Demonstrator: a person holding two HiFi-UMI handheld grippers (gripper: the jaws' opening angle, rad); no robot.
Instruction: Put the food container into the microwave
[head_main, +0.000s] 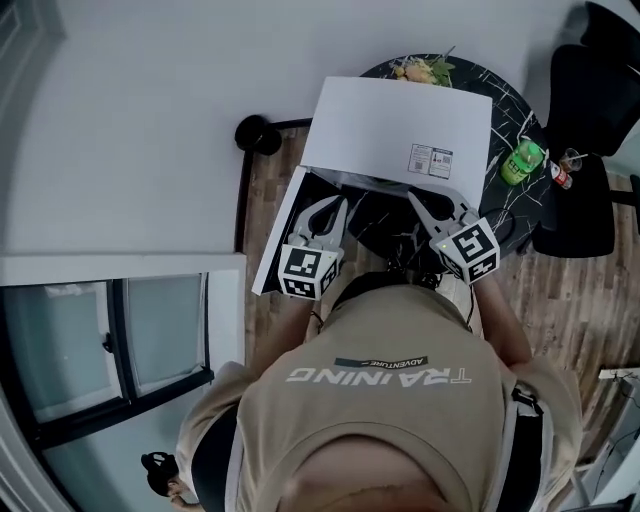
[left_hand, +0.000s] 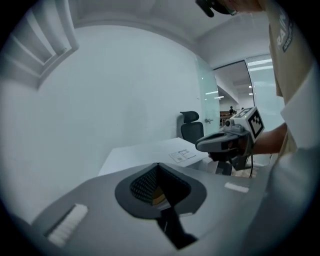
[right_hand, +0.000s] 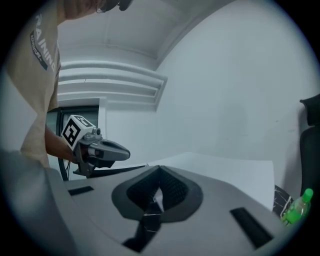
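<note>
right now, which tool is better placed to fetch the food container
Right, probably. The food container sits far back on the table, behind the microwave, toward its right half. The right tool is nearer that side; the open door flanks the left tool.

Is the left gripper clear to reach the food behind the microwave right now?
Probably not directly: the microwave stands between the left gripper and the food, so it would have to go around or over.
</note>
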